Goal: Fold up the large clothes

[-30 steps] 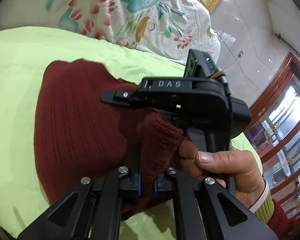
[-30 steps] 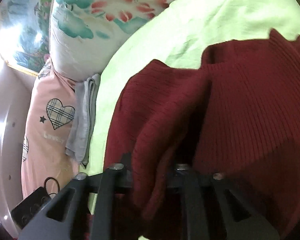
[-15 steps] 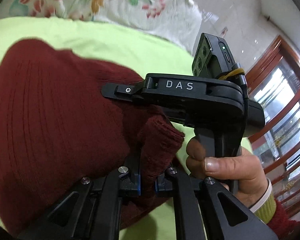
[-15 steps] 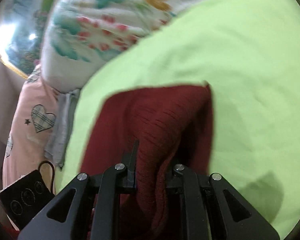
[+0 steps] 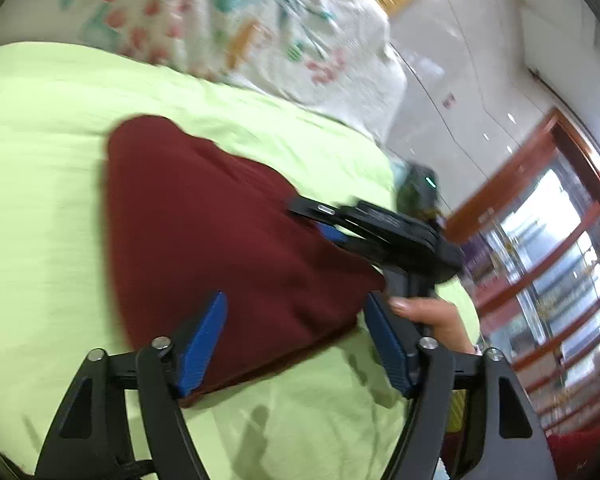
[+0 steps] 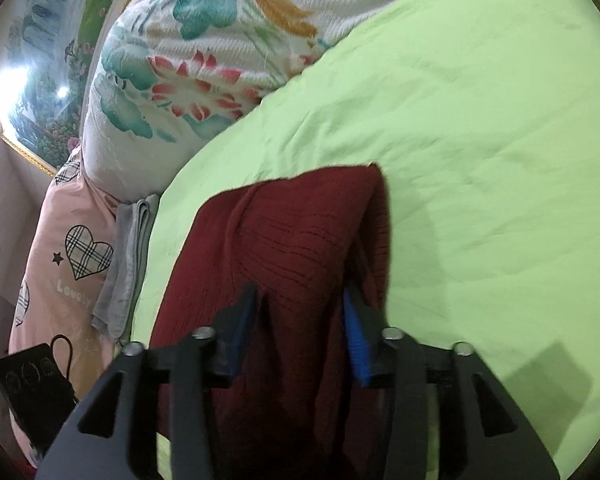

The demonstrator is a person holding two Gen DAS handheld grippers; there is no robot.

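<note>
Two views show one dark red knitted sweater (image 5: 228, 248) lying folded on a lime-green bed sheet (image 5: 40, 184). From the left wrist camera, the left gripper (image 5: 296, 320) fills the bottom of the frame; its fingers (image 5: 202, 344) have just been opening and now stand wide apart, the blue pads on either side of the sweater's near edge without pressing it. At centre right, the right gripper (image 5: 328, 224) reaches over the sweater's far corner, held by a hand (image 5: 428, 316) at its black handle. A floral quilt (image 5: 260, 32) is piled along the top, and a wood-framed glass cabinet (image 5: 548, 264) fills the right edge. From the right wrist camera, the right gripper (image 6: 300, 320) sits at bottom centre, its fingers (image 6: 356, 340) also just opened, partly spread around a raised ridge of the sweater (image 6: 300, 248); whether the pads touch it is unclear. The sheet (image 6: 480, 160) spreads across the right, the quilt (image 6: 204, 60) lies upper left, and a pink pillow with plaid hearts (image 6: 60, 264) lies at the left edge.
</note>
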